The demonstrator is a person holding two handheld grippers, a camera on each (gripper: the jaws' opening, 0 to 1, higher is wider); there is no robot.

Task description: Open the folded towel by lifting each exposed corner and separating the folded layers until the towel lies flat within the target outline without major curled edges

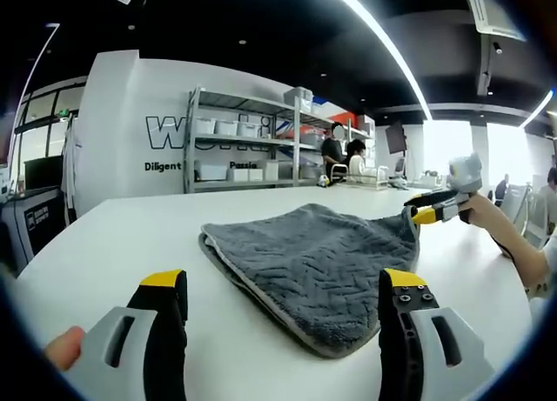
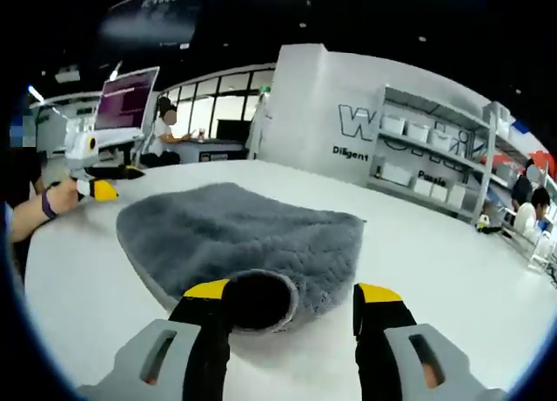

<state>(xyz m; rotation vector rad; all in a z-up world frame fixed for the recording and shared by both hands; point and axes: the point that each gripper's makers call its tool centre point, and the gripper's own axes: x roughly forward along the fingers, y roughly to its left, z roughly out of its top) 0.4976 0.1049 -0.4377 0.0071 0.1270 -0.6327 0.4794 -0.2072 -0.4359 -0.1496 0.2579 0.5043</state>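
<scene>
A grey folded towel (image 1: pixel 313 262) lies on the white table (image 1: pixel 130 236). In the left gripper view my left gripper (image 1: pixel 283 284) stands open just short of the towel's near edge, touching nothing. At the towel's far right corner a hand holds my right gripper (image 1: pixel 424 214). In the right gripper view the towel (image 2: pixel 235 231) spreads ahead, and its near corner (image 2: pixel 257 301) curls up between the jaws, against the left one. My right gripper (image 2: pixel 292 292) is open around that corner. The left gripper (image 2: pixel 96 185), held by a hand, hovers at the towel's far left.
Metal shelves with white bins (image 1: pixel 252 140) stand against the wall behind the table. People sit at desks in the background (image 1: pixel 344 153), one of them at a monitor (image 2: pixel 126 96). Bare table surface (image 2: pixel 452 270) surrounds the towel on all sides.
</scene>
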